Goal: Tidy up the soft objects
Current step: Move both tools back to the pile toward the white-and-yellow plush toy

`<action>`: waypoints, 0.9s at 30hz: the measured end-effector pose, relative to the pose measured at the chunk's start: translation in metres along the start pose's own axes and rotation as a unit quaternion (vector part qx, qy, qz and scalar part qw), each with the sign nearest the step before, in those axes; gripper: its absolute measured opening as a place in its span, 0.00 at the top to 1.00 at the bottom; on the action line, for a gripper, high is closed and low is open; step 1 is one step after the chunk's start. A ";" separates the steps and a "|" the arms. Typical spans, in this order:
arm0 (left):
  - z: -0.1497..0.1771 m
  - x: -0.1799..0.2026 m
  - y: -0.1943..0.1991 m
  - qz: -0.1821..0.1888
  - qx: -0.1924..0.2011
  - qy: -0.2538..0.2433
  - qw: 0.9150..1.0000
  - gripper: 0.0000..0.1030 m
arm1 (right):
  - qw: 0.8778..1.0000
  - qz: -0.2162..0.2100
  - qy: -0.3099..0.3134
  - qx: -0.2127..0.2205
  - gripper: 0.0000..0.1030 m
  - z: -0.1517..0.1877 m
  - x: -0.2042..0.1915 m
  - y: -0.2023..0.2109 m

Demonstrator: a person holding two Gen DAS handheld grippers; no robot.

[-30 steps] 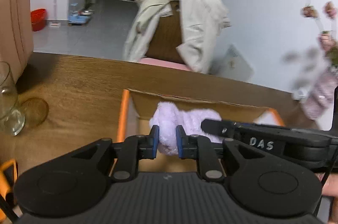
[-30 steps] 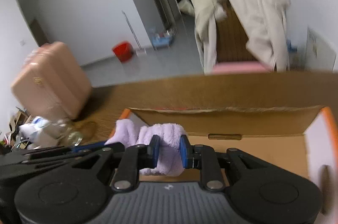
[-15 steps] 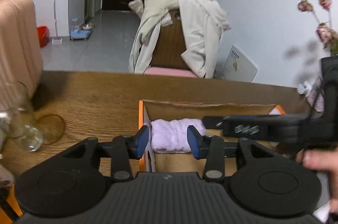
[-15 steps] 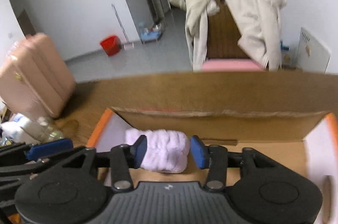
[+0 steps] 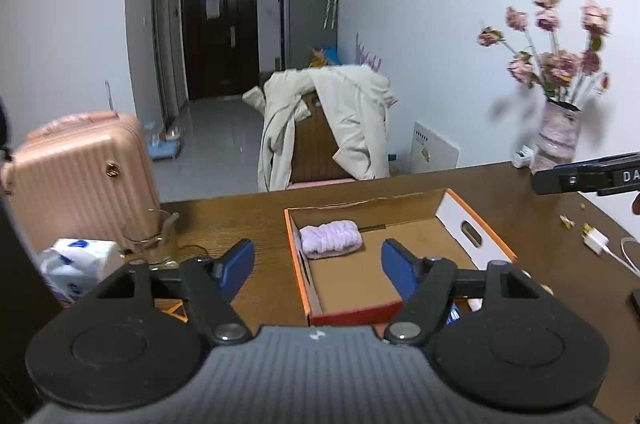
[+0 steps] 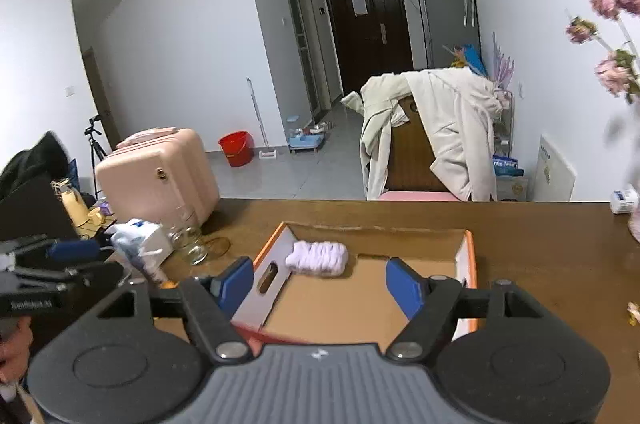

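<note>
A folded lilac fluffy cloth (image 5: pixel 330 239) lies in the far left corner of an open orange-edged cardboard box (image 5: pixel 298 272) on the brown table. It also shows in the right wrist view (image 6: pixel 318 258), in the same box (image 6: pixel 469 264). My left gripper (image 5: pixel 317 266) is open and empty, held above and back from the box. My right gripper (image 6: pixel 320 282) is open and empty, also back from the box. The right gripper's arm shows at the left wrist view's right edge (image 5: pixel 588 177).
A glass jar (image 5: pixel 154 238) and a tissue pack (image 5: pixel 78 264) stand left of the box. A vase of pink flowers (image 5: pixel 558 139), a white charger with cable (image 5: pixel 596 238) and crumbs lie to the right. A pink suitcase (image 5: pixel 80 175) and a coat-draped chair (image 5: pixel 328 131) stand beyond the table.
Both grippers were shut on the lilac cloth inside the box, then opened and let it go. Both have pulled up and back, and the cloth rests in the box.
</note>
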State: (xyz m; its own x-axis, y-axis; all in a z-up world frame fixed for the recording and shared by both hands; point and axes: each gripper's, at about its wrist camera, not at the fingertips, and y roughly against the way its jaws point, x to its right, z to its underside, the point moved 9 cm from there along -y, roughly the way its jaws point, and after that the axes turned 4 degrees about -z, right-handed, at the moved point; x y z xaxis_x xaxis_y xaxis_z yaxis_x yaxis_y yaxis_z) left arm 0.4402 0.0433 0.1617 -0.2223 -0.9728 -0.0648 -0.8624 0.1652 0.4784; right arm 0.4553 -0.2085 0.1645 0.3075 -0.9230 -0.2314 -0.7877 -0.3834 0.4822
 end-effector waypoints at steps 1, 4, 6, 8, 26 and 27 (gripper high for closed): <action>0.003 0.002 0.012 -0.002 0.003 -0.001 1.000 0.29 | 1.000 0.000 0.001 0.003 0.29 0.005 -0.002 0.011; 0.014 0.007 0.045 0.002 0.014 0.005 1.000 0.26 | 1.000 -0.006 -0.006 0.020 0.29 0.021 -0.009 0.044; 0.026 0.009 0.064 0.001 0.027 0.011 1.000 0.23 | 0.999 -0.011 -0.005 0.039 0.28 0.037 -0.014 0.064; 0.047 0.010 0.087 0.006 0.047 0.023 0.999 0.21 | 0.998 -0.016 0.007 0.062 0.26 0.058 -0.024 0.084; 0.218 0.045 0.124 0.008 0.035 0.075 0.997 0.08 | 0.997 0.044 -0.008 0.065 0.18 0.275 -0.037 0.124; 0.214 0.050 0.119 0.011 0.034 0.071 0.997 0.08 | 0.997 0.047 -0.012 0.067 0.18 0.271 -0.032 0.122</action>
State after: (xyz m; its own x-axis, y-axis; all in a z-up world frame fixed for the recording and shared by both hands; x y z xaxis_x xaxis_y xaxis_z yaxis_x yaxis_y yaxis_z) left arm 0.2289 0.0490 0.0282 -0.1793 -0.9812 0.0720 -0.8879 0.1929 0.4175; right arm 0.2051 -0.2167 0.0013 0.2183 -0.9528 -0.2111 -0.8772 -0.2864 0.3855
